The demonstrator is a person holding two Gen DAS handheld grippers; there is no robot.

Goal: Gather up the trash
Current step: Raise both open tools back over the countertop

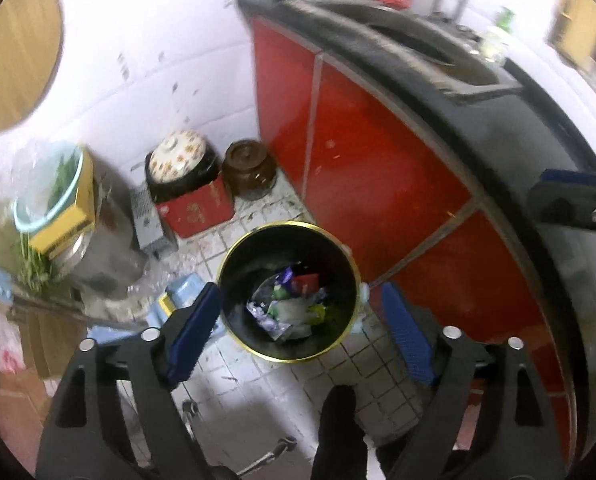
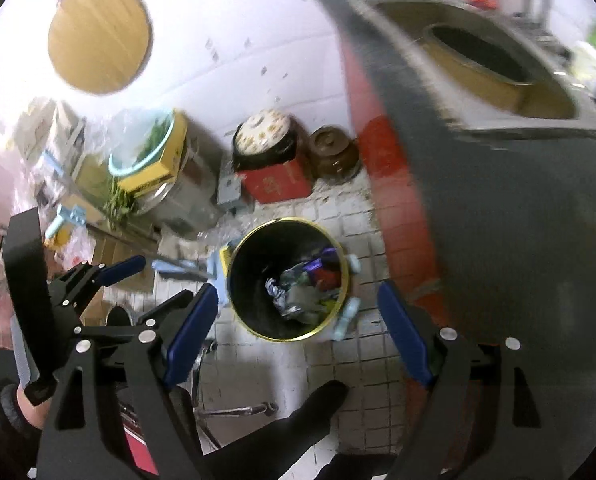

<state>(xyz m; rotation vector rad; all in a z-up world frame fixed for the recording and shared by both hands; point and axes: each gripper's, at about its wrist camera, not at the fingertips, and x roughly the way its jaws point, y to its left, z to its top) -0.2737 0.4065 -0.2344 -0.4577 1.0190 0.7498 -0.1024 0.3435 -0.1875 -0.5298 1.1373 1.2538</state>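
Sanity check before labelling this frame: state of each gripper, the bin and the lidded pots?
left gripper: open, empty, above the bin.
right gripper: open, empty.
trash bin: upright on the floor, no lid, wrappers inside.
brown jar: lid on.
black pot: covered by a floral lid.
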